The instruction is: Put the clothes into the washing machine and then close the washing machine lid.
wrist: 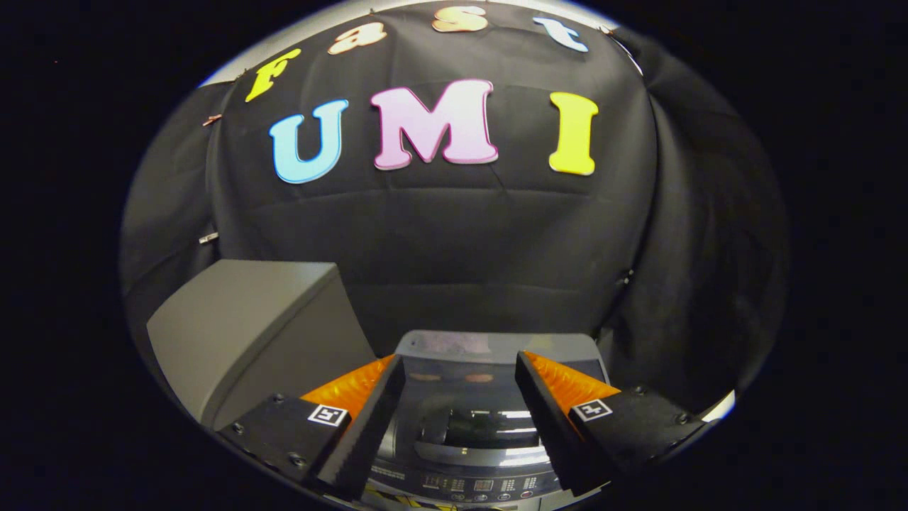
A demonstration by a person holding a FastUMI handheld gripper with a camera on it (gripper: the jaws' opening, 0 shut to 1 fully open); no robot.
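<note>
The gripper (460, 397) hangs above the washing machine (475, 433) with its two fingers spread wide apart and nothing held between them, so it is released. The washing machine sits below and just ahead of the fingers, and it appears in the gap between them. Its lid (468, 419) seems to be a dark, glossy, see-through panel that lies flat over the top opening, with light reflecting on it. I cannot tell if clothes are under the lid, because the reflections hide the inside. The control panel (475, 486) with small buttons runs along the near edge of the washing machine. A grey box (248, 333) stands just beside the washing machine, on the side of the left finger.
</note>
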